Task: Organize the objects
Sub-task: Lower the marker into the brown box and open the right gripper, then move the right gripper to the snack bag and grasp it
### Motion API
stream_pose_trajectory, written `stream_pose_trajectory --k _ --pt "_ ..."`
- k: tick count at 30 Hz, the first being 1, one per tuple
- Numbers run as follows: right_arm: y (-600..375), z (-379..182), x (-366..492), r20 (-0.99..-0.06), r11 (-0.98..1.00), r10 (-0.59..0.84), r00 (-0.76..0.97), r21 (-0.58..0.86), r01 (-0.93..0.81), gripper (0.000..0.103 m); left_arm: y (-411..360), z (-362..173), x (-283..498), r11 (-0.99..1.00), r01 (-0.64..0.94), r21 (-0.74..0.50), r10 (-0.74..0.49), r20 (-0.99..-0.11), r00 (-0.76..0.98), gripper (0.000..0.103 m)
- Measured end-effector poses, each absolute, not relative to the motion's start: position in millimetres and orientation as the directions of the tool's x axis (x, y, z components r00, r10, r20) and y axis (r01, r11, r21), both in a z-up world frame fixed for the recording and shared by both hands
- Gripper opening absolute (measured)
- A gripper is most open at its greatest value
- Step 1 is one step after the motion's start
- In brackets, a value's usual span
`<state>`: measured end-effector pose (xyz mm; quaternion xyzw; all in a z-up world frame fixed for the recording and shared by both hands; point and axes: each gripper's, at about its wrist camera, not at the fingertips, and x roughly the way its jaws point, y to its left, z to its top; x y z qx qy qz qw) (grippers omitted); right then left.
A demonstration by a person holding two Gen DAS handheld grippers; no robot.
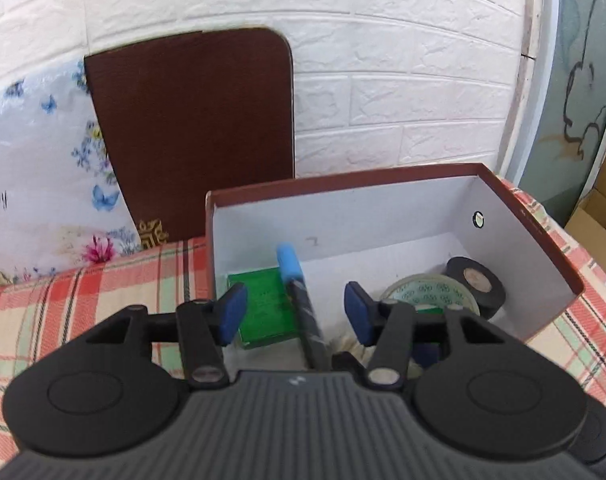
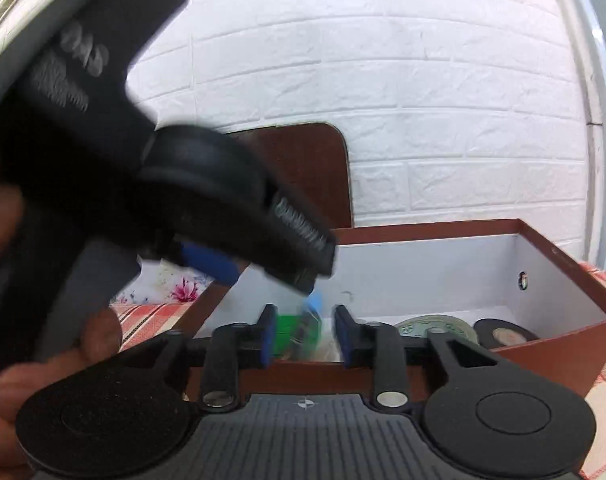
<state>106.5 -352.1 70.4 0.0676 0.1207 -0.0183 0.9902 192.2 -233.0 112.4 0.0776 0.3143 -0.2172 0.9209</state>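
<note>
- Left gripper [image 1: 295, 314]: blue pads apart, nothing between them, above brown cardboard box [image 1: 543, 236].
- Blue-capped dark marker [image 1: 299, 300] lies in box beyond the pads, beside green rectangular pad [image 1: 263, 308].
- Right gripper [image 2: 303, 336]: jaws apart, empty.

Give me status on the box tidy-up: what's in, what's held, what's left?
Done: the green pad, blue-capped pen, clear tape roll and black tape roll lie inside the box. In hand: nothing; left tongs and right tongs are both open and empty. Left: no loose objects show; the brown lid leans against the wall.
</note>
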Motion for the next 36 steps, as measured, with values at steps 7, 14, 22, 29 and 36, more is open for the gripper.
stream_pose_trajectory --k 7,14,22,29,36 --pt "-337.3 63.3 67.7 -0.153 0.993 -0.074 0.985 0.075 0.086 0.047 -202.9 110.8 153.7 0.889 0.456 -0.039 -0.394 -0.572 0.719 0.057" --pt "-319.4 39.9 29.4 -0.264 0.993 -0.062 0.962 0.079 0.085 0.048 -181.8 96.2 99.6 0.888 0.458 0.04 -0.365 -0.545 0.755 0.062" --pt "-306.7 26.4 18.8 -0.402 0.995 0.009 0.916 0.099 0.033 0.048 -119.5 56.4 72.4 0.939 0.337 0.07 -0.224 -0.618 0.754 0.062" --pt "-285.5 23.0 9.6 -0.465 0.997 0.068 0.883 0.068 -0.041 0.048 -50.4 28.3 65.0 0.981 0.18 0.066 -0.09 -0.669 0.738 0.062" --pt "-241.9 20.2 7.5 -0.508 0.984 0.143 0.85 -0.02 -0.178 0.048 -1.4 13.6 67.1 0.997 0.064 0.052 -0.011 -0.683 0.731 0.063"
